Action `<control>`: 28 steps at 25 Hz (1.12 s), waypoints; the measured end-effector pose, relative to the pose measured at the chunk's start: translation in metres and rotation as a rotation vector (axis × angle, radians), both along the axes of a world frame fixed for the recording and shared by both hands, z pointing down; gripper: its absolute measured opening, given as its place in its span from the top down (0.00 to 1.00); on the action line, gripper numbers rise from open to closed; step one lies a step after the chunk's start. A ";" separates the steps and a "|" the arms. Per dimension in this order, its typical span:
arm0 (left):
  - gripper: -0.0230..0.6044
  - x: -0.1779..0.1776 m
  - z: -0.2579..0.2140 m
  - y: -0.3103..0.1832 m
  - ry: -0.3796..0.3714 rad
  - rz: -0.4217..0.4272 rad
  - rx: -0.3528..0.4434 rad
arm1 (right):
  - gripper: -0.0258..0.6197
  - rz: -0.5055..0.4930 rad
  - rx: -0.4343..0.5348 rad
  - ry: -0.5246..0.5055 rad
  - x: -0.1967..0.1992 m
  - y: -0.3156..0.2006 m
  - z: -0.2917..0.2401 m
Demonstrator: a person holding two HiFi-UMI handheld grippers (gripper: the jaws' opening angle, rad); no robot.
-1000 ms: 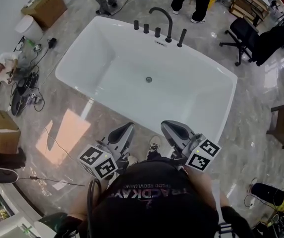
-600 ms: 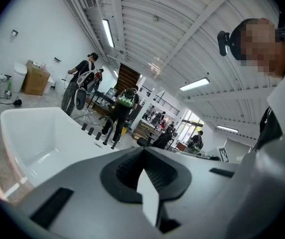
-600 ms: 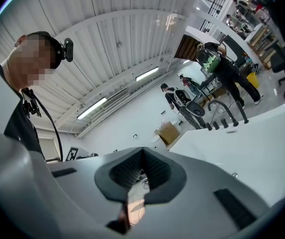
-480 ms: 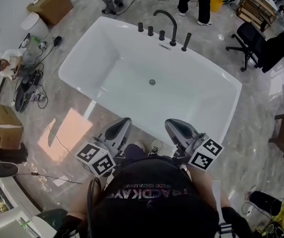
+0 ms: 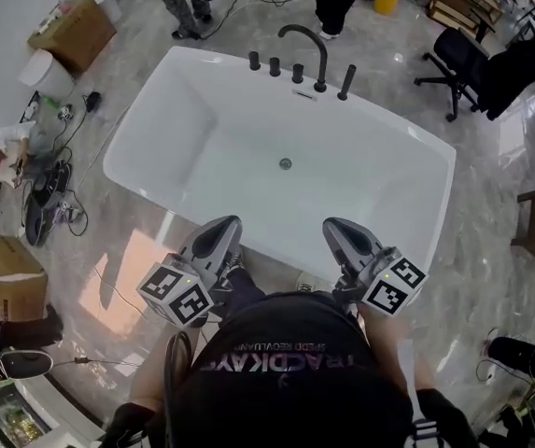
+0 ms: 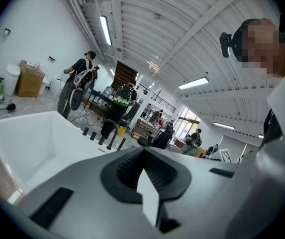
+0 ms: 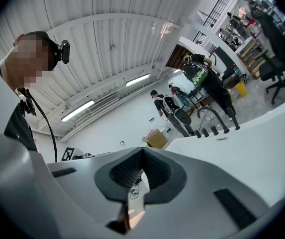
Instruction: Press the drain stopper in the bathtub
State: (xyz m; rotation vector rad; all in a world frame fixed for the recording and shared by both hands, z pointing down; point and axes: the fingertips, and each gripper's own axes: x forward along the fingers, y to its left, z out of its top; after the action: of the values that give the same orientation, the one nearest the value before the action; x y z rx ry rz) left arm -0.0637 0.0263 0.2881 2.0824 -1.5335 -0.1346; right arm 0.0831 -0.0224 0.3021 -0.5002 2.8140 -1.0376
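Here, left gripper [image 5: 218,229] and right gripper [image 5: 337,229] both clenched empty, by bathtub [image 5: 183,124] near edge, drain stopper [image 5: 285,163] tiny at centre, raised or pressed unreadable.

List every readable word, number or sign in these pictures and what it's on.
Shirt: printed lines, upside down, too blurred to read.
Cubes on left gripper and right gripper: square markers only, no letters.
Nothing else readable.
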 end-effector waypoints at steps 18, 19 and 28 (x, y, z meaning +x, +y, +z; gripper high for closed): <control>0.95 -0.086 0.030 -0.060 -0.020 0.129 -0.045 | 0.94 0.175 0.009 0.154 -0.052 -0.041 0.011; 0.95 -0.086 0.035 -0.061 -0.016 0.134 -0.055 | 0.94 0.173 0.004 0.164 -0.054 -0.042 0.014; 0.95 -0.106 0.089 -0.070 -0.005 0.168 -0.159 | 0.94 0.165 -0.057 0.294 -0.078 -0.068 0.063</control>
State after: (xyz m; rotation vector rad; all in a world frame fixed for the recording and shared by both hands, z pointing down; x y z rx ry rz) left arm -0.1693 -0.0436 0.3772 2.0742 -1.3198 0.0526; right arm 0.0050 -0.0899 0.3649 -0.9456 2.9293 -1.0931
